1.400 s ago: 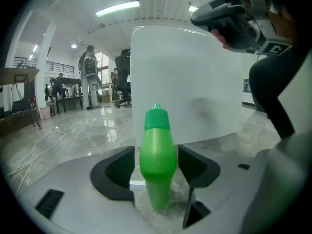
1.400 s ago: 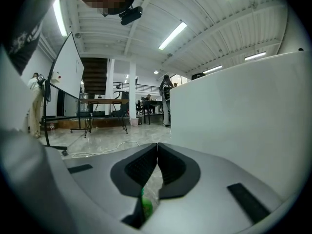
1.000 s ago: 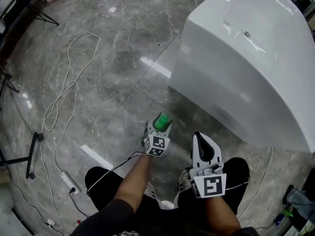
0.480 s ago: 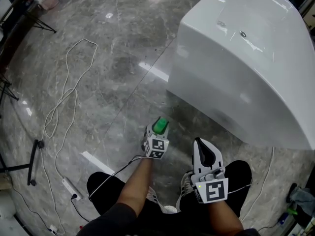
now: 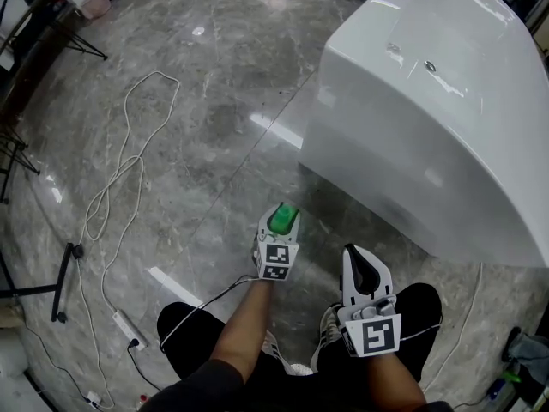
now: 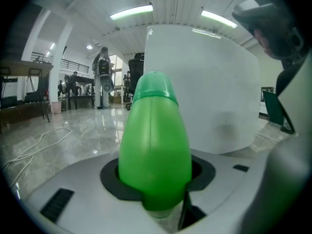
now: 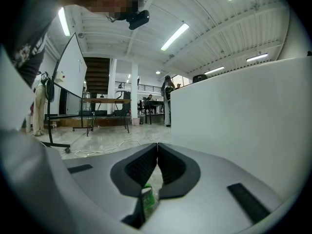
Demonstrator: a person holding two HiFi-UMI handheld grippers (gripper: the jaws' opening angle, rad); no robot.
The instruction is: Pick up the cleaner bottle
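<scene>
The cleaner bottle is green with a rounded cap and stands upright between the jaws of my left gripper. In the left gripper view the bottle fills the middle, and the dark pads of the left gripper press on both its sides, holding it just above the floor. My right gripper hovers to the right of the bottle, apart from it. In the right gripper view the right gripper has its jaw tips touching, with nothing held.
A large white rounded tub stands close ahead on the right. A white cable loops over the grey marble floor at left, ending at a power strip. A black stand foot lies far left. The person's legs and shoes are below.
The left gripper's jaws have closed onto the green bottle and it has risen a little off the floor. The right gripper has stayed where it was.
</scene>
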